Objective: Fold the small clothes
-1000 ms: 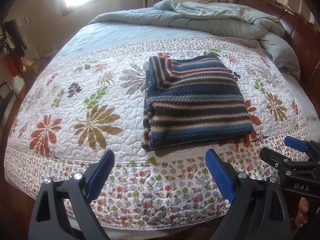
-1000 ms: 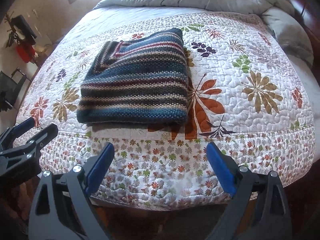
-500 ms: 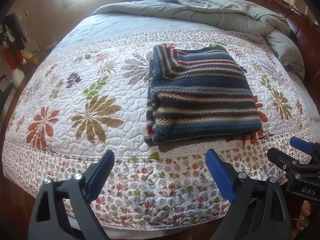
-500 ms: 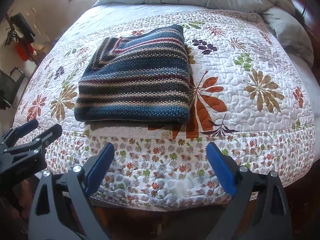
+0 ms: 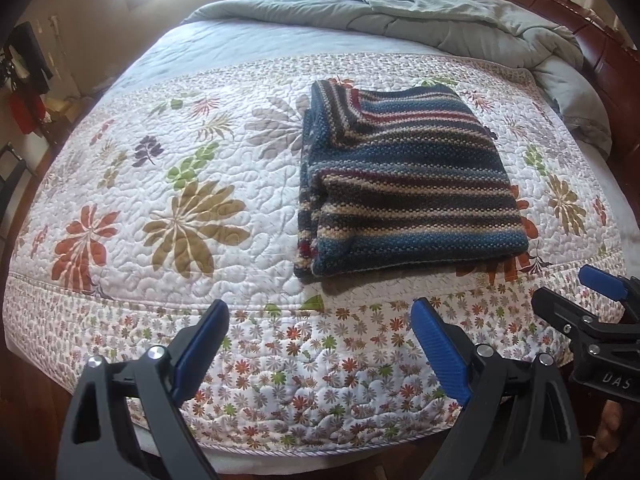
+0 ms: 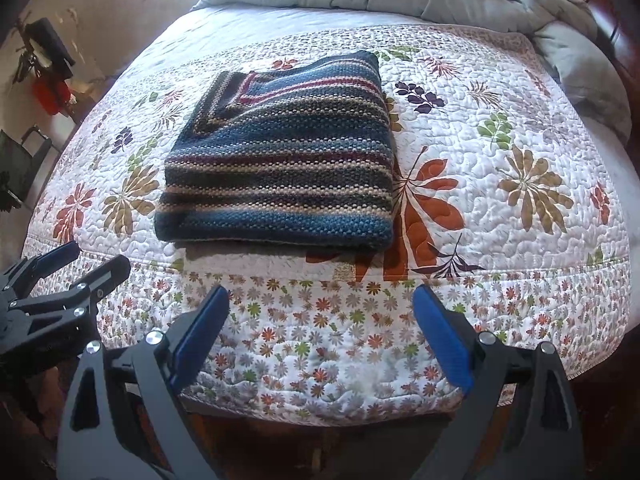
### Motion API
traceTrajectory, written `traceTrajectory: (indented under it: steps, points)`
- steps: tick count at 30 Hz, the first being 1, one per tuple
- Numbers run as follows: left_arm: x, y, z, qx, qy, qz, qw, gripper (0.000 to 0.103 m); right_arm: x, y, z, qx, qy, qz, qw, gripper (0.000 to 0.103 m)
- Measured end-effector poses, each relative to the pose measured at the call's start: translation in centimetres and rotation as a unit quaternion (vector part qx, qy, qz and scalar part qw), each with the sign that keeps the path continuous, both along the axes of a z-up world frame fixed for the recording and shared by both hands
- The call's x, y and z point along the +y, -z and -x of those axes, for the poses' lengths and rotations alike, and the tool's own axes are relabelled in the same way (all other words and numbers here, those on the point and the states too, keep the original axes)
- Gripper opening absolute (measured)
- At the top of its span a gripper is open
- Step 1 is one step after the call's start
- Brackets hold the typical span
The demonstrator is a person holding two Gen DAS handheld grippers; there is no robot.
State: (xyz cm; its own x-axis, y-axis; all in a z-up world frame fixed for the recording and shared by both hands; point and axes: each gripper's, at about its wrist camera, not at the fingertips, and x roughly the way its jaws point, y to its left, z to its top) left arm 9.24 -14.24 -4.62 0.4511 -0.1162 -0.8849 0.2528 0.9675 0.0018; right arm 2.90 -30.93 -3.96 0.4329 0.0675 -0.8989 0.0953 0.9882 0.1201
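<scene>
A striped knitted sweater (image 5: 404,184), blue, cream and dark red, lies folded into a flat rectangle on the floral quilt; it also shows in the right wrist view (image 6: 280,164). My left gripper (image 5: 320,316) is open and empty, held back over the quilt's front border, short of the sweater. My right gripper (image 6: 320,304) is open and empty too, at the bed's front edge. The right gripper shows at the right edge of the left wrist view (image 5: 576,296). The left gripper shows at the left edge of the right wrist view (image 6: 72,264).
The quilt (image 5: 168,184) covers the bed to its front edge. A rumpled grey-blue duvet (image 5: 420,8) lies at the head. A dark wooden headboard (image 5: 612,60) stands at the right. Furniture and red items (image 6: 48,92) stand by the left wall.
Both grippers have drawn slightly back and up from the bed, so the sweater sits a little farther away in both views. The sweater has not moved. Both grippers stay open.
</scene>
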Motion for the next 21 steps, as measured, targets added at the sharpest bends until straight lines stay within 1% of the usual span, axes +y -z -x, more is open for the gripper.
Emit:
traceTrajectory:
  steps: [7,21]
  points:
    - [-0.23,-0.03,0.07,0.002,0.005,0.007,1.0,0.093,0.25,0.07,-0.18,0.001,-0.002,0.002,1.0,0.093]
    - [-0.5,0.48,-0.11,0.011,0.006,0.009,0.9999,0.093,-0.04,0.52,-0.33,0.004,0.0,-0.002,1.0,0.093]
